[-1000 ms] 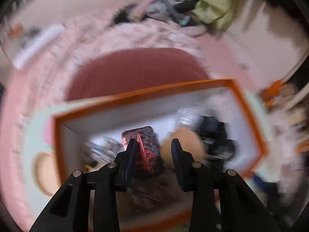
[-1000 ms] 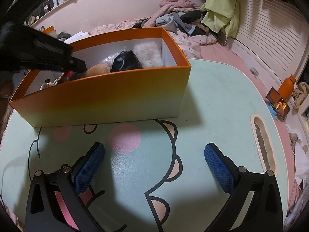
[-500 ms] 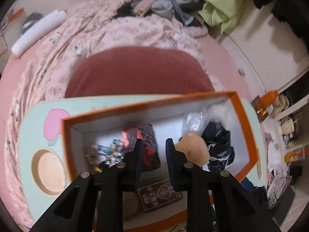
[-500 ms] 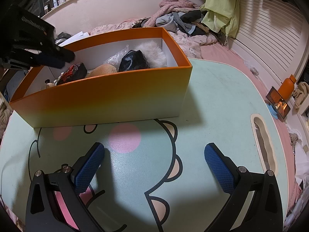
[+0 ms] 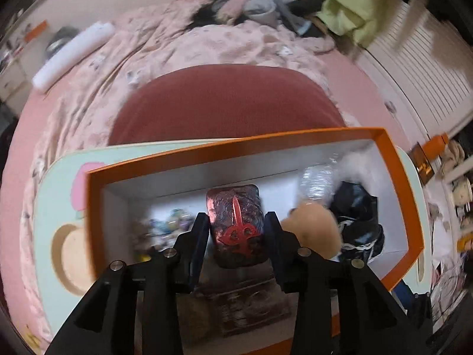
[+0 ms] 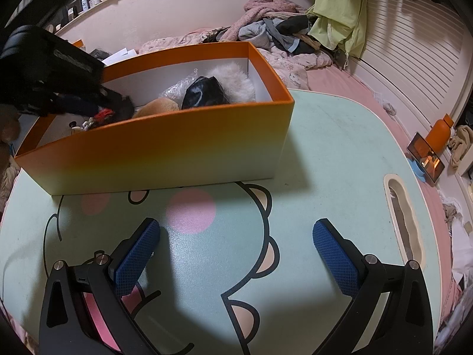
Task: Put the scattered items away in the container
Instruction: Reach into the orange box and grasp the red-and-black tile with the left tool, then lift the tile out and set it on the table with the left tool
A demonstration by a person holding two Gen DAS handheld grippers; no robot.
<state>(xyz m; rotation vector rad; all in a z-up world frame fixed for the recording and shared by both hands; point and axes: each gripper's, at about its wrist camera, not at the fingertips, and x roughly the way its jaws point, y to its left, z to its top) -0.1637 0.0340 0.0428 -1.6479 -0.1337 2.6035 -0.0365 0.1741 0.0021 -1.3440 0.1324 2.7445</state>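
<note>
An orange box [image 5: 295,139] stands on the mint table, seen from above in the left wrist view. My left gripper [image 5: 236,224] reaches down into it, and its jaws are opening. A red patterned case [image 5: 235,204] lies between the fingers; I cannot see the pads pressing on it. Beside it in the box are a tan plush [image 5: 313,230], a black bag [image 5: 357,219], clear plastic [image 5: 317,180] and small trinkets [image 5: 168,227]. In the right wrist view the box [image 6: 177,151] sits at the back left, with the left gripper [image 6: 115,100] inside. My right gripper [image 6: 236,236] hangs open and empty over the table.
The mint cartoon table [image 6: 325,148] has a slot [image 6: 403,219] at its right edge and a round recess [image 5: 71,254] at the left. A red cushion [image 5: 224,103] lies behind the box. Clothes [image 6: 280,29] are piled on the pink bedding. A phone [image 6: 425,156] and an orange bottle [image 6: 442,133] stand at the right.
The left gripper's jaws narrowed, then widened again, and the red case now lies between the fingers. The gripper has dipped a little into the box. The right gripper has not moved.
</note>
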